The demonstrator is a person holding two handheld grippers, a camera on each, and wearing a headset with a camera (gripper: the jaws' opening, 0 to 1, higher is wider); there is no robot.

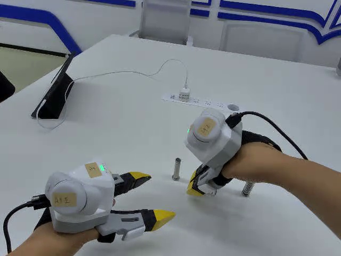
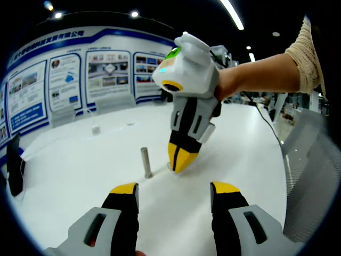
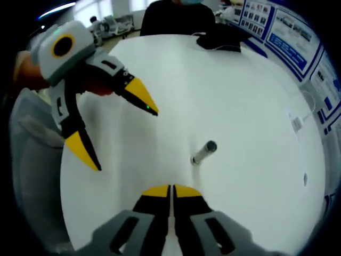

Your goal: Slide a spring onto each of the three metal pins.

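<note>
A bare metal pin (image 1: 176, 169) stands upright on the white table (image 1: 117, 122). It also appears ahead of the left jaws (image 2: 145, 162) and just past the right jaws (image 3: 203, 152). A coiled spring (image 1: 248, 188) stands behind the right hand, partly hidden. My right gripper (image 1: 194, 189) points down at the table right of the pin, shut, with nothing visible between its yellow tips (image 3: 171, 190). My left gripper (image 1: 152, 196) hovers low at the near left, open and empty (image 2: 176, 189), facing the pin and the right gripper (image 2: 181, 154).
A white power strip (image 1: 205, 101) with a plugged charger (image 1: 184, 95) lies behind the pin, and its cable runs left to a black tablet (image 1: 53, 96). A chair (image 1: 165, 21) stands at the far edge. A person in dark clothes (image 3: 176, 10) sits across the table.
</note>
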